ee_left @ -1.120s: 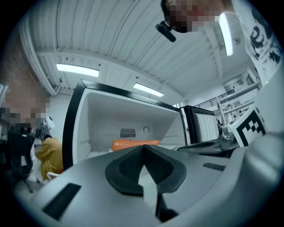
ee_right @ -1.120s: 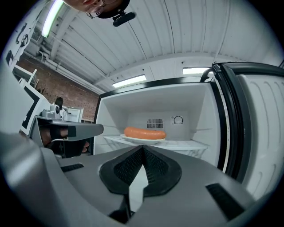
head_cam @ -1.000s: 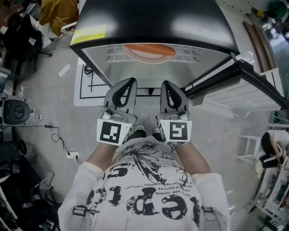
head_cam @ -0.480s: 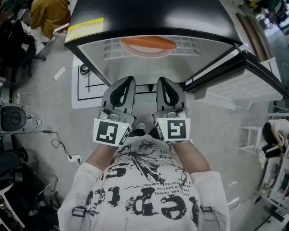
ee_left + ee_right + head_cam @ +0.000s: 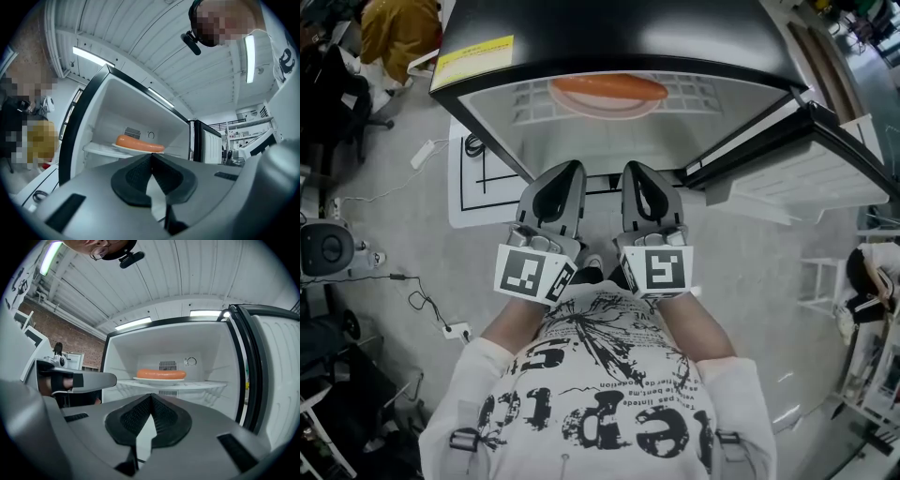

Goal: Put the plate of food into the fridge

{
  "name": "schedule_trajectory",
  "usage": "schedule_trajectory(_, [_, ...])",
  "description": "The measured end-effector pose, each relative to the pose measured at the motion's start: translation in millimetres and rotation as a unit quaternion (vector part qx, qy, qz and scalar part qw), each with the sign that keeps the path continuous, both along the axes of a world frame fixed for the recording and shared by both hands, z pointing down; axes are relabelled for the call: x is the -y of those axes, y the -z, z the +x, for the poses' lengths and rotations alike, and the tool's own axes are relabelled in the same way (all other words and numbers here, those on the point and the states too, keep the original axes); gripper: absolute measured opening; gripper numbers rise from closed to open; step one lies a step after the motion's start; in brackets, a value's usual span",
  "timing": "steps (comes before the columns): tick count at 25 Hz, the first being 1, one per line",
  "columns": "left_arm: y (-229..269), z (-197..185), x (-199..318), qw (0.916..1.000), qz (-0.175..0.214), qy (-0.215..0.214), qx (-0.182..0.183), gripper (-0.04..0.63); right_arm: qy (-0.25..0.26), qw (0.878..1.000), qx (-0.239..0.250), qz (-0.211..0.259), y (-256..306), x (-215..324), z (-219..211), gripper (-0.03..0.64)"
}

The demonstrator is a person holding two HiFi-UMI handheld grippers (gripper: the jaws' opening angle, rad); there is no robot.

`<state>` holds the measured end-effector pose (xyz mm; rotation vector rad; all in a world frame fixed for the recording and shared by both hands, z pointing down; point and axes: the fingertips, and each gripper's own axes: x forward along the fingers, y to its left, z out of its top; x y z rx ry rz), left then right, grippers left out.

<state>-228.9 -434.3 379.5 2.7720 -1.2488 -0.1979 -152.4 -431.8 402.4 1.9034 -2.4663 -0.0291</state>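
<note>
A white plate [image 5: 607, 101] with a long orange sausage [image 5: 609, 88] rests on the wire shelf inside the open fridge [image 5: 581, 37]. Both gripper views show the sausage [image 5: 139, 142] [image 5: 161, 374] on the plate [image 5: 159, 380], straight ahead at the back of the shelf. My left gripper [image 5: 566, 174] and right gripper [image 5: 635, 172] are side by side in front of the fridge opening, well short of the plate. The jaws of each are shut with nothing between them, as seen in the left gripper [image 5: 151, 157] and right gripper [image 5: 151, 397] views.
The fridge door [image 5: 811, 164] stands open to the right, with its white inner shelves showing [image 5: 274, 380]. A white mat with black lines [image 5: 478, 178] lies on the floor to the left of the fridge, with cables and a power strip [image 5: 450, 328] nearby. White racks [image 5: 820, 300] stand at the right.
The two grippers have drawn slightly closer together and stay shut and empty. The plate with the sausage has not moved on the shelf.
</note>
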Motion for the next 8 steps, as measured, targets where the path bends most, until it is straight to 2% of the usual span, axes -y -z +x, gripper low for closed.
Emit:
schedule_trajectory(5, [6.2,6.6,-3.3,0.9989,0.034,-0.004,0.031,0.007,0.007,1.000,0.001,-0.002,0.5,4.9,-1.9,0.002])
schedule_trajectory(8, [13.8,9.0,-10.7,0.9979,0.053,-0.013,0.034,0.008,0.010,1.000,0.003,-0.007,0.0,3.4,-5.0,0.002])
